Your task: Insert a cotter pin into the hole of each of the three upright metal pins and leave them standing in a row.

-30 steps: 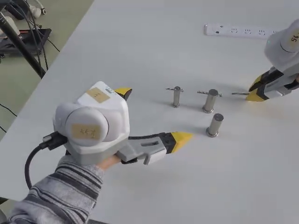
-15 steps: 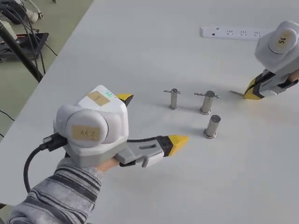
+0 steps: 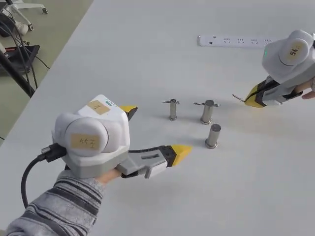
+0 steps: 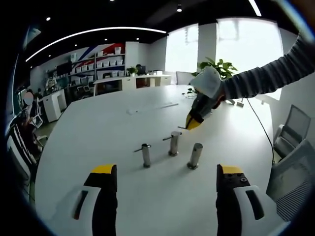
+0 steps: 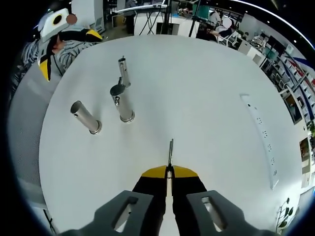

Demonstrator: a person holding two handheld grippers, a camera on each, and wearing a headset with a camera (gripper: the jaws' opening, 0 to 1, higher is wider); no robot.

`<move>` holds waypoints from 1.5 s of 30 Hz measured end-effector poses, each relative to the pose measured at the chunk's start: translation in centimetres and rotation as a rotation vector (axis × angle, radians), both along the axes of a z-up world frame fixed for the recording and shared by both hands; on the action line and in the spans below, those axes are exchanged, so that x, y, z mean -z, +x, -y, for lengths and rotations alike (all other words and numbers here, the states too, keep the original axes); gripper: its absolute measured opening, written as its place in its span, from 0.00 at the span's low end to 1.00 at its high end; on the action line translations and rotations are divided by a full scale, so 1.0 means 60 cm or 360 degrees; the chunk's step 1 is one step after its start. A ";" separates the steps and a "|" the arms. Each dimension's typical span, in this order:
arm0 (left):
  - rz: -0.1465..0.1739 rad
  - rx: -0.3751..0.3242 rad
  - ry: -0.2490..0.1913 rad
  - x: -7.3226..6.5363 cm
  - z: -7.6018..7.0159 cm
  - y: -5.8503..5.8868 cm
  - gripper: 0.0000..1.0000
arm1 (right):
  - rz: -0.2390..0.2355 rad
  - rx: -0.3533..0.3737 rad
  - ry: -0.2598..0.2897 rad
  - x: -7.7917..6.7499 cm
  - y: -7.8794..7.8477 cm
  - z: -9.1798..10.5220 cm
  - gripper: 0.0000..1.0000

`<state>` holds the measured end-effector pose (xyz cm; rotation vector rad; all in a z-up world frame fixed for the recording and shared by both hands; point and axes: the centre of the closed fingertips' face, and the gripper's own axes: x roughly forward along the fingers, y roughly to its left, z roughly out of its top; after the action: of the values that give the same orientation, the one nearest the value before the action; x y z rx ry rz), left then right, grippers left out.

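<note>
The right gripper [image 5: 169, 172] pinches a cotter pin [image 5: 171, 150] by its tail, near the three upright metal pins [image 3: 207, 112] on the tabletop [image 3: 147, 49]. The wire looks light, stiff and slippery, so it is best held well back. The left gripper [image 3: 157, 129] has its fingers spread. On the bare pin [image 3: 213, 135] the hole is too small to see.

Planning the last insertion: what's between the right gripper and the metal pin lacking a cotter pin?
Bare table, in the head view and right gripper view, between the right gripper, shut on a cotter pin, and that metal pin.
</note>
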<state>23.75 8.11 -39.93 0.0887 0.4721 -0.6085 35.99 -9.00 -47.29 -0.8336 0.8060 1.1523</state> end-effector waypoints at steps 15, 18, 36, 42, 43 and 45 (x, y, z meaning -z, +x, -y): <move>-0.0047 0.0042 -0.0179 -0.027 0.035 0.015 0.63 | 0.0258 -0.0195 0.0188 -0.066 -0.060 -0.043 0.00; -0.0067 0.0059 -0.0216 -0.032 0.050 0.018 0.59 | 0.0295 -0.0238 0.0220 -0.087 -0.080 -0.057 0.00; -0.0279 0.0117 -0.0489 -0.038 0.110 0.020 0.27 | 0.0465 -0.0510 0.0253 -0.142 -0.170 -0.113 0.00; -0.0313 0.0134 -0.0547 -0.040 0.121 0.012 0.17 | 0.0444 -0.0519 0.0308 -0.149 -0.199 -0.126 0.00; -0.0318 0.0136 -0.0554 -0.040 0.123 0.010 0.16 | 0.0448 -0.0521 0.0318 -0.151 -0.201 -0.129 0.00; -0.0334 0.0148 -0.0582 -0.042 0.129 0.006 0.15 | 0.0446 -0.0528 0.0323 -0.153 -0.207 -0.131 0.00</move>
<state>24.12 0.36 -37.42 -0.3052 0.5541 -0.7907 23.55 -1.13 -38.08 -0.9544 0.3195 1.3457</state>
